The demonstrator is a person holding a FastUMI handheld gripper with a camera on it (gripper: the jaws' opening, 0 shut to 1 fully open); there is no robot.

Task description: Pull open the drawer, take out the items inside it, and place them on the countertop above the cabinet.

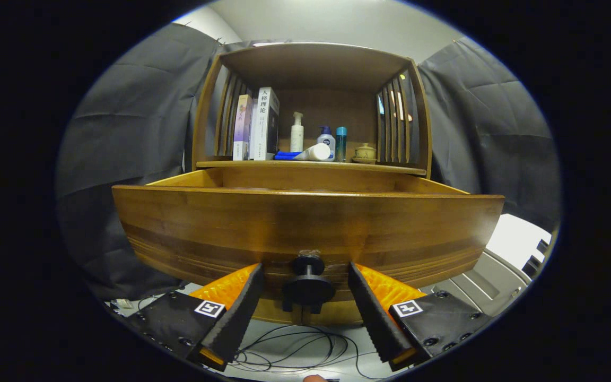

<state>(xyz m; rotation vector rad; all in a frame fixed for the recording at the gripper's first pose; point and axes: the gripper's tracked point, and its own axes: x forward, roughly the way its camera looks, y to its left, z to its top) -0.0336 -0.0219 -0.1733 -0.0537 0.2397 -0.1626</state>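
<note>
A wooden drawer (305,223) stands pulled out of the cabinet toward me, its front panel wide across the view. Its black round knob (308,289) sits low on the panel, between my two fingers. My gripper (306,286) is open: each finger stands a little to the side of the knob, with gaps on both sides. The drawer's inside is hidden behind the front panel. Above it lies the countertop (390,168) of the cabinet.
On the countertop, inside a wooden shelf frame, stand books (258,124), a white pump bottle (297,132), a lying white tube (314,153), a blue bottle (341,143) and a small lidded cup (364,153). Cables (295,350) lie on the floor below.
</note>
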